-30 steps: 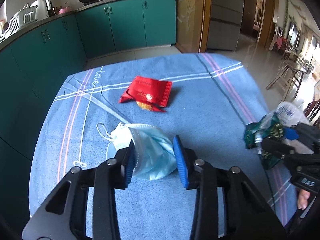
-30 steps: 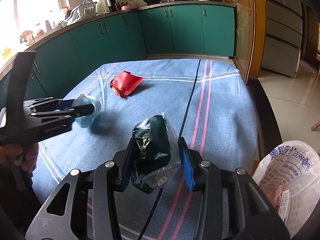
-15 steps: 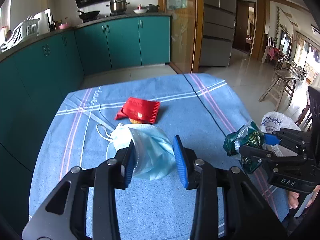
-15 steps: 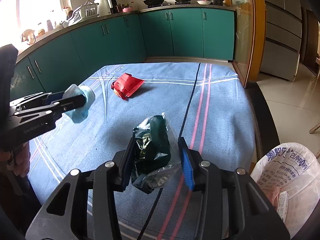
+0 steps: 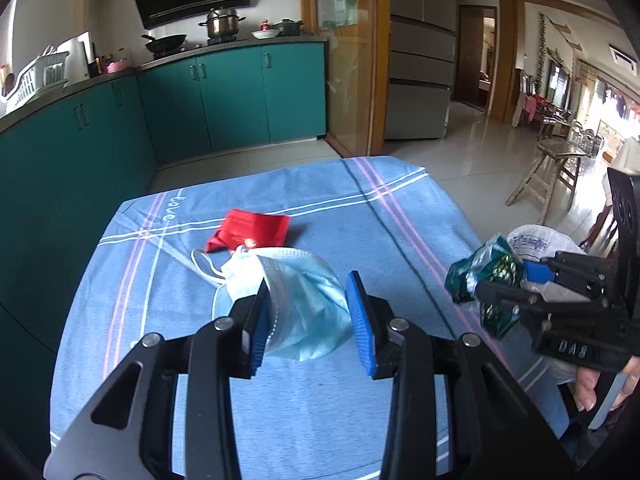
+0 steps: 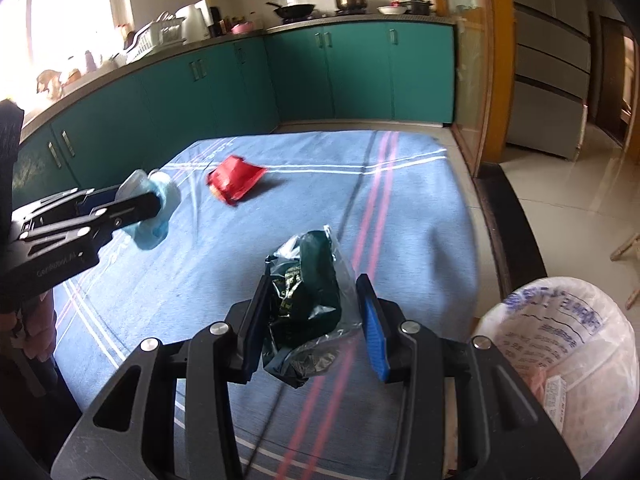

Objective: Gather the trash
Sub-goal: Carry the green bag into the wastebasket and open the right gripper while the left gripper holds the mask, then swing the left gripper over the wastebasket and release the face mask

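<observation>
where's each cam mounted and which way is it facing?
Left wrist: rides the left tongs, shut on the face mask, facing the kitchen cabinets; a hand shows at right.
Right wrist: rides the right tongs, shut on the green wrapper; bin bag at right.
Shared: blue tablecloth, red packet, each other's tongs.

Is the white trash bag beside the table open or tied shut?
Open: the white trash bag gapes at its mouth, with some trash visible inside.

The blue tablecloth [image 5: 280,400] bears the script word "love" at centre left. "DAS" stands on the right hand-held gripper [image 5: 516,280] at lower right. Blue print on the white bag [image 6: 568,344] is probably unreadable.
</observation>
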